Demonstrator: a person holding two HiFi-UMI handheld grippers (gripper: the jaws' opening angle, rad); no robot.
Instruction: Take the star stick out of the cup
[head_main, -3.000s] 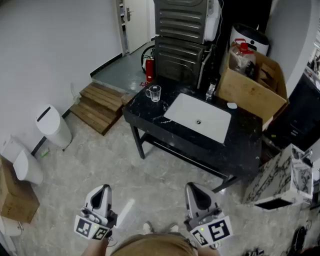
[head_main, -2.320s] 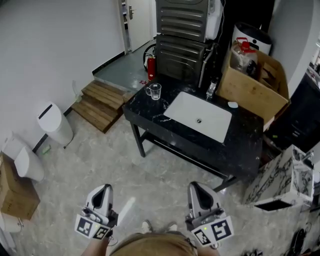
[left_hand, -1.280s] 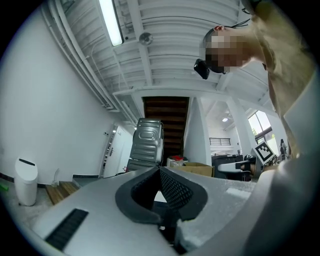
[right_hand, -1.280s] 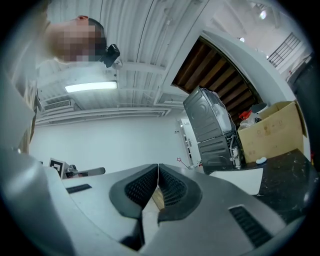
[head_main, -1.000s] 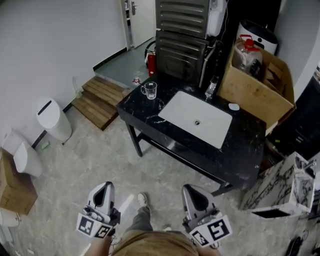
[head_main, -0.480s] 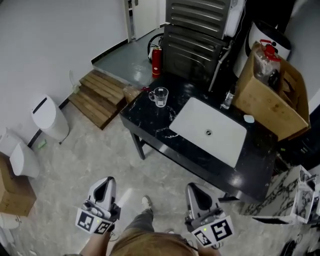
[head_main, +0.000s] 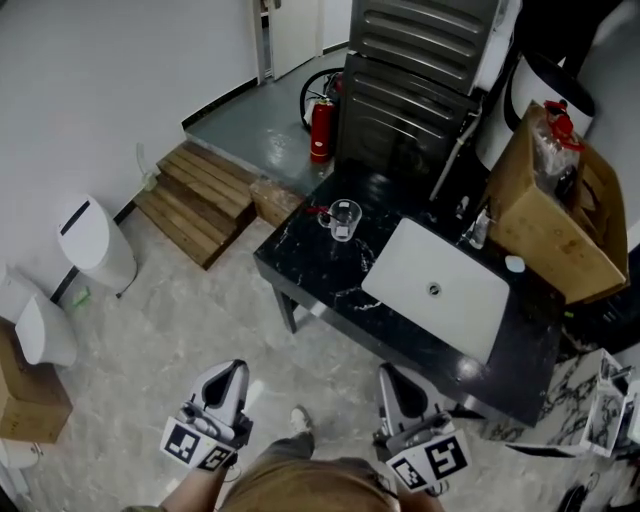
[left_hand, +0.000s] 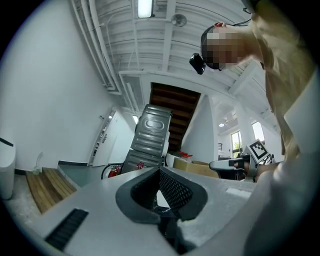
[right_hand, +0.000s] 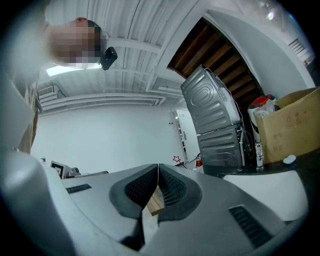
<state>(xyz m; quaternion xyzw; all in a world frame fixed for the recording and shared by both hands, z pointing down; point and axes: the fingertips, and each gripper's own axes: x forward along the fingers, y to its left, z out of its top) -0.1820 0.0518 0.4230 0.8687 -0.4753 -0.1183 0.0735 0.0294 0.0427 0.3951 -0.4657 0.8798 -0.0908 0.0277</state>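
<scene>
A clear glass cup stands near the left corner of the black table. A red star stick leans out of the cup to the left. In the right gripper view the red star shows small and far off, just above the jaws. Both grippers are held low near the person's body, well short of the table. My left gripper is shut and holds nothing, seen also in its own view. My right gripper also has its jaws closed together, with nothing between them.
A white sink basin is set in the table, with a faucet behind it. A cardboard box stands at the right. A grey metal unit, a fire extinguisher, wooden steps and white bins surround the table.
The view has advanced toward the table: cup and table now sit lower and further right in the head view. Both grippers stay low and shut.
</scene>
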